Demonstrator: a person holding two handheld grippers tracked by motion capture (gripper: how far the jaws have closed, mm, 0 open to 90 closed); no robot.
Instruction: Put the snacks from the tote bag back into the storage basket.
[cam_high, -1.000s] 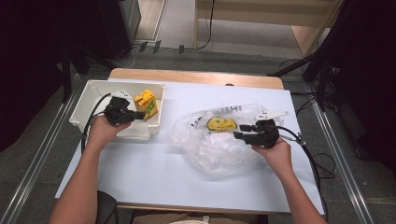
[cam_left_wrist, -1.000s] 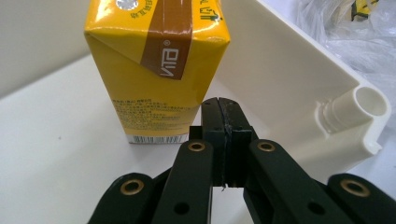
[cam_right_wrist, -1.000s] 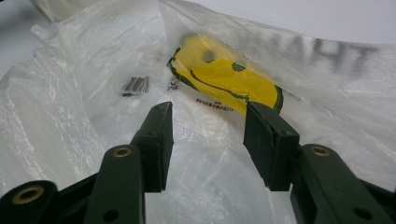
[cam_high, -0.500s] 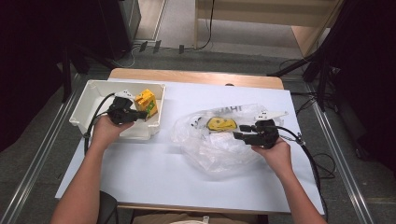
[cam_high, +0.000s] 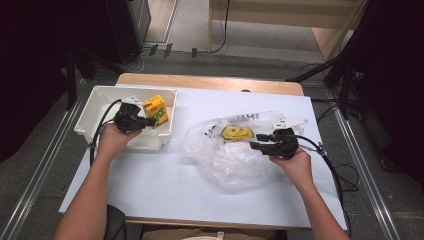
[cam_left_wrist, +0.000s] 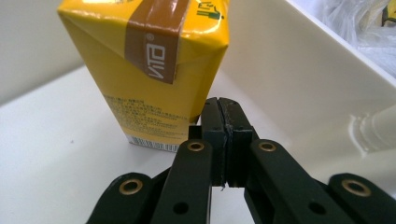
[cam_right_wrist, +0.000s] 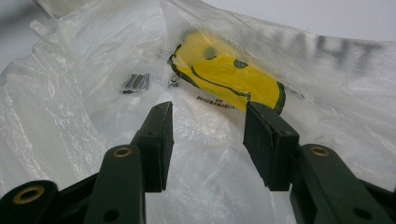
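High view: the white bin (cam_high: 95, 131) sits on the table, and everything else is placed from it. 1 yellow juice carton (cam_high: 155, 109) already stands inside the bin, in its far right part. To the right of the bin lies a clear plastic bag (cam_high: 235, 150) with a yellow smiley print (cam_high: 236, 133). It looks like the carton has been moved into the bin, and what is left is whatever the bag may hold, though I cannot tell what is in it. The left gripper (cam_high: 149, 121) is inside the bin, just beside the carton. The right gripper (cam_high: 255, 142) rests on the bag.

Left gripper view: the 2 jaws are pressed together with nothing between them. The carton stands upright just past their tips, a little to the left.

Right gripper view: the 2 jaws stand apart over the crinkled bag, not pinching it. The smiley print lies just beyond them.
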